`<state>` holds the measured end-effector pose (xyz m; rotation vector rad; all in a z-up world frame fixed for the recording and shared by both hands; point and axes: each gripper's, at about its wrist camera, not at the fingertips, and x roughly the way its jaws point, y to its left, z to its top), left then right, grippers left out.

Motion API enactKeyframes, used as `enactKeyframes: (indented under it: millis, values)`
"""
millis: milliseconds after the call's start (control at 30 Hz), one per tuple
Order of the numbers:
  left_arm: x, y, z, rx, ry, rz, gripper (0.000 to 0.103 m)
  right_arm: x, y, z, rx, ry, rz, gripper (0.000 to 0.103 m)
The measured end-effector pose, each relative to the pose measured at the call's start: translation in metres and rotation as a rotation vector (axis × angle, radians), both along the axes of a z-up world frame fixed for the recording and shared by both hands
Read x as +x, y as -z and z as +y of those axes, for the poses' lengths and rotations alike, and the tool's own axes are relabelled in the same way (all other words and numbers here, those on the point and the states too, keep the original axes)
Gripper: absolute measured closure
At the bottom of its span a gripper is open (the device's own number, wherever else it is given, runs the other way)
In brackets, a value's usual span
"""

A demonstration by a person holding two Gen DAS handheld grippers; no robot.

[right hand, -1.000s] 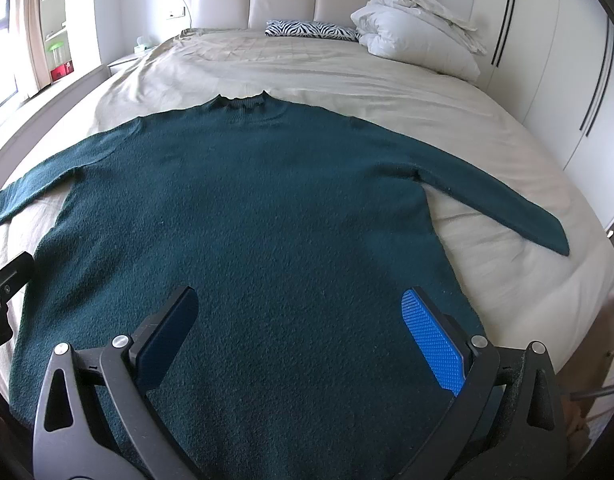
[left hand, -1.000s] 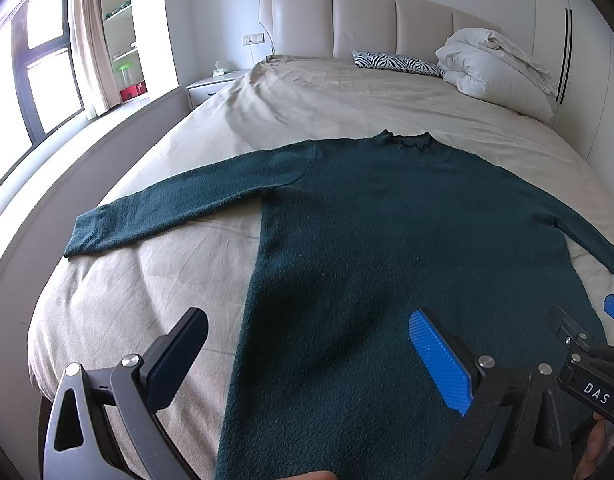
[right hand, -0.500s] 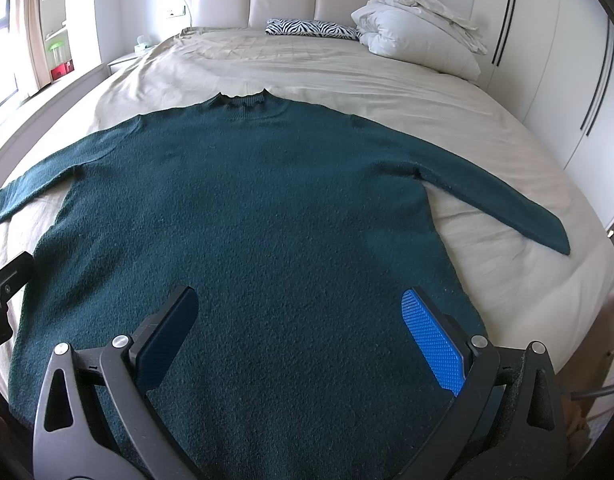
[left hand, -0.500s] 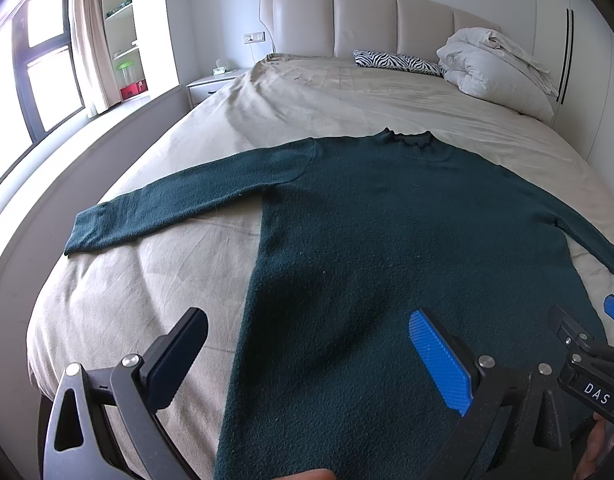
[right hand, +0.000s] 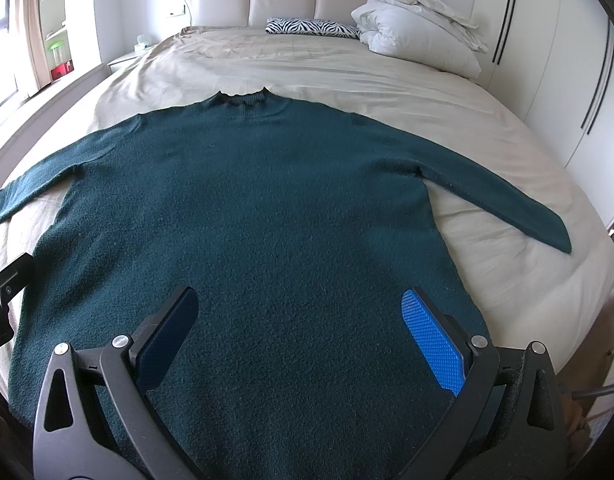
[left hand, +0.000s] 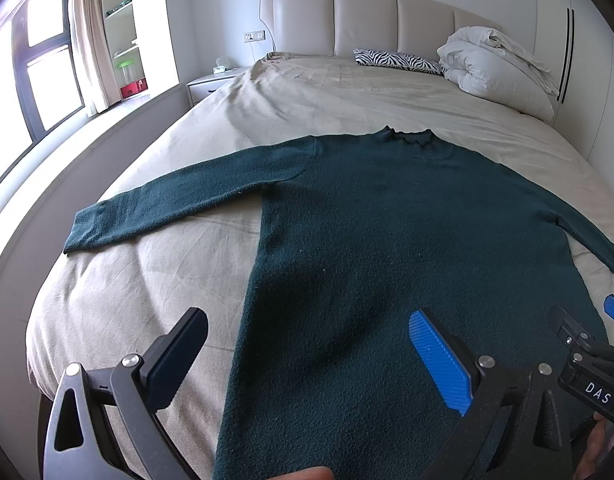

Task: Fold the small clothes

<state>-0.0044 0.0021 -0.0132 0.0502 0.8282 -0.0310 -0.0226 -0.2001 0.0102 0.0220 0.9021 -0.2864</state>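
Sweater count: one dark green sweater (left hand: 387, 248) is seen, spread flat on the beige sheet of a single bed (left hand: 147, 280), its collar turned toward the headboard (left hand: 371, 20) and its hem toward the cameras. Two sleeves are laid out sideways; the left sleeve (left hand: 179, 204) is stretched toward the window side, and the right sleeve (right hand: 503, 200) is stretched toward the wardrobe side. One zebra-print pillow (left hand: 399, 62) and one bundled white duvet (left hand: 495, 76) are placed at the head of the bed, well apart from the sweater.

Two grippers are counted. The left gripper (left hand: 311, 356) is held above the sweater's left lower edge, its jaws spread wide and nothing clasped between them. The right gripper (right hand: 299, 336) is held over the lower middle of the sweater, its jaws likewise released and empty. Part of the right gripper is glimpsed at the right edge of the left wrist view.

Compared with the frames from a second ago, almost nothing is changed: the sweater is left where it lay, and both grippers are kept in nearly the same pose.
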Motion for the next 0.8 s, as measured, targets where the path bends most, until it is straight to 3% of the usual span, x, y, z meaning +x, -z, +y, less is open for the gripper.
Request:
enactKeyframes:
  millis: [800]
  values:
    - [-0.003,0.012,0.002,0.0,0.0,0.008,0.0,0.002,0.002,-0.002,0.004,0.0,0.005,0.0]
